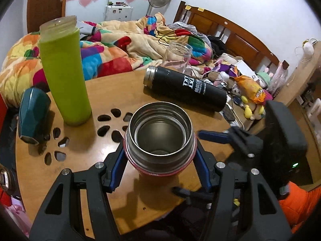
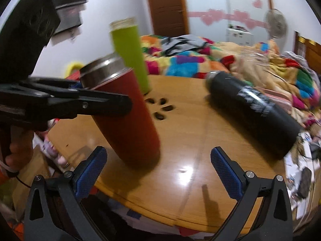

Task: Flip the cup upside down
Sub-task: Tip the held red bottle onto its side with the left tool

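A red steel-lined cup [image 1: 160, 138] stands upright, mouth up, on the round wooden table [image 1: 80, 156]. My left gripper [image 1: 160, 160] is shut on it near the rim, blue pads on both sides. In the right wrist view the red cup [image 2: 128, 120] leans slightly, its base on the table, with the left gripper [image 2: 104, 98] clamped below its steel rim. My right gripper [image 2: 158, 172] is open and empty, just in front of the cup's base; it also shows in the left wrist view [image 1: 202, 162] to the right of the cup.
A tall green bottle [image 1: 64, 72] stands behind the cup. A black flask [image 1: 186, 88] lies on its side at the right. A teal cup [image 1: 33, 114] lies at the table's left edge. A clear glass jar [image 1: 177, 56] stands at the far edge. A bed with a colourful blanket [image 1: 112, 46] is behind.
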